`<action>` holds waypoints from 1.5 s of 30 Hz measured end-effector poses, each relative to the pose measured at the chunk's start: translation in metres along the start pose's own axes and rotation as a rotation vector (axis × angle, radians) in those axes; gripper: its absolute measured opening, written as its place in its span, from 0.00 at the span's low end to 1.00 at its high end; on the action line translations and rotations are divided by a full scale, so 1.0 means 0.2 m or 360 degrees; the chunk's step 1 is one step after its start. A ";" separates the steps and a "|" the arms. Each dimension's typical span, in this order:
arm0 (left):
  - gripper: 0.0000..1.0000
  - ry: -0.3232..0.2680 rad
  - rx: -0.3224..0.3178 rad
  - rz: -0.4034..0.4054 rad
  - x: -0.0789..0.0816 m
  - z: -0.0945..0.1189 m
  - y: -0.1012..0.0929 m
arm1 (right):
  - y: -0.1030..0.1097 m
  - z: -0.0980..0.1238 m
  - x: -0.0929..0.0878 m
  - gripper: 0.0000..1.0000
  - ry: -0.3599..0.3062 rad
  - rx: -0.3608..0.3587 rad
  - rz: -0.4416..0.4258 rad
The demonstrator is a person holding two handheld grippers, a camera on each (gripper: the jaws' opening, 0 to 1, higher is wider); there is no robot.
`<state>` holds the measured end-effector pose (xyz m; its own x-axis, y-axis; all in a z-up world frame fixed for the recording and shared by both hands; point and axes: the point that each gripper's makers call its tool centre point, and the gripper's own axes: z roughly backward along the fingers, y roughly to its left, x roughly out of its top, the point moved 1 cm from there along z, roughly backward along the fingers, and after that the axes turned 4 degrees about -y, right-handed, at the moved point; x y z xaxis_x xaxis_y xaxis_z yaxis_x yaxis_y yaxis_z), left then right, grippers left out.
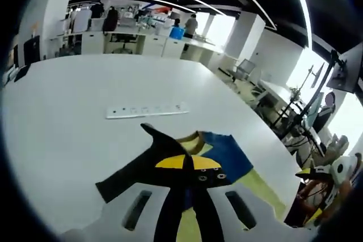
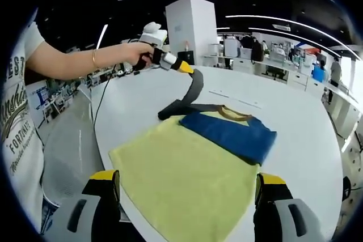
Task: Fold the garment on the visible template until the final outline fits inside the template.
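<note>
A yellow cotton T-shirt with a blue shoulder panel and dark grey sleeves [image 2: 195,165] lies on the round white bench [image 2: 295,111], its collar pointing to 12 o'clock in the right gripper view. The left gripper [image 2: 184,67], held in a person's hand [image 2: 136,54] at 11 o'clock, is clamped on the dark grey sleeve [image 2: 190,97] and holds it lifted off the bench. The right gripper [image 2: 187,194] hangs spread wide over the yellow hem, holding nothing. A white power strip [image 1: 147,110] lies beyond the shirt.

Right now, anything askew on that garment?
Yes. One dark sleeve is lifted off the table, pinched in the left gripper; the rest of the yellow-and-blue garment lies flat. The right gripper is open.
</note>
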<state>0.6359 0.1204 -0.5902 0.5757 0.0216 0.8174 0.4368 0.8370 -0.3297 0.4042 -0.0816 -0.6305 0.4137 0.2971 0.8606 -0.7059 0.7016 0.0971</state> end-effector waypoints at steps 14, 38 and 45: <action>0.00 0.0011 -0.0093 -0.0033 -0.01 -0.13 -0.16 | 0.00 0.00 -0.01 0.99 0.0019 -0.0005 0.0015; 0.00 -0.0024 -0.0301 -0.0114 -0.07 -0.37 -0.45 | -0.07 0.01 -0.06 0.99 0.0033 -0.0052 -0.0037; 0.00 -0.0015 -0.0359 -0.0115 -0.12 -0.43 -0.56 | -0.08 0.01 -0.08 0.99 0.0035 -0.0069 -0.0066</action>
<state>0.6335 -0.0208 -0.6143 0.5314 -0.0283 0.8467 0.6206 0.6933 -0.3663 0.4076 -0.0991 -0.6448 0.4552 0.2812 0.8448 -0.6626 0.7407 0.1105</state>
